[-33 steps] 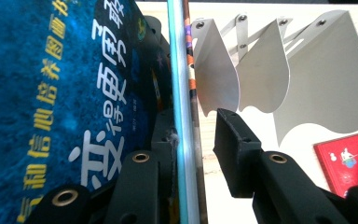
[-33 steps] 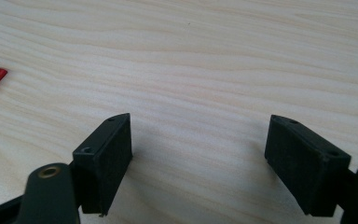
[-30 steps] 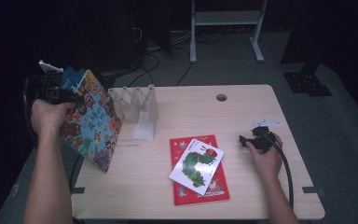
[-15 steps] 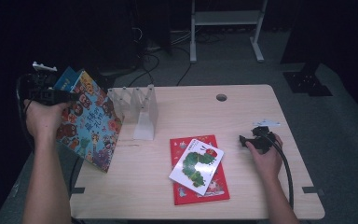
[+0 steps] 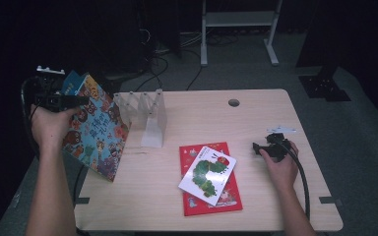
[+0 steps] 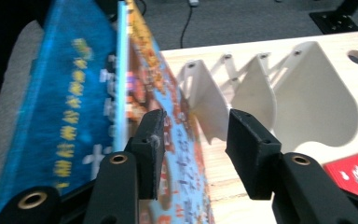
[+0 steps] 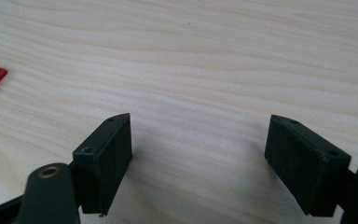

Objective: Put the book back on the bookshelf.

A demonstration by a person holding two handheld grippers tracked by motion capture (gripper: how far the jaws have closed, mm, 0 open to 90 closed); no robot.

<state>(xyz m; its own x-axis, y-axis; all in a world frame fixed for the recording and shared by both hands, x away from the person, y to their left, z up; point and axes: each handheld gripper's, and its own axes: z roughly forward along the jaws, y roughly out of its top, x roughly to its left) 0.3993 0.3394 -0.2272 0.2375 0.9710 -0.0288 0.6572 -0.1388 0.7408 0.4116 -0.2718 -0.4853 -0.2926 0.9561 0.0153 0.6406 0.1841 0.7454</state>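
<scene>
A colourful picture book (image 5: 96, 132) stands tilted at the table's left edge, its lower corner on the wood, with a blue cover (image 6: 60, 116) behind it. My left gripper (image 5: 84, 101) is at the book's top. In the left gripper view its jaws (image 6: 193, 121) stand apart: one lies against the colourful cover (image 6: 149, 79), and the other is clear of it over the table. The jaws have just been closing a little, and only the cover's edge runs through the gap. My right gripper (image 5: 255, 146) rests on the table at the right, open (image 7: 200, 119) over bare wood.
A white slotted book rack (image 5: 145, 115) stands just right of the tilted book. A red book (image 5: 224, 199) lies mid-table with a white caterpillar book (image 5: 207, 172) on top. A cable hole (image 5: 234, 103) is at the back.
The top of the colourful book has tipped slightly to the left with my left hand. Its lower corner stays put. The right hand has not moved.
</scene>
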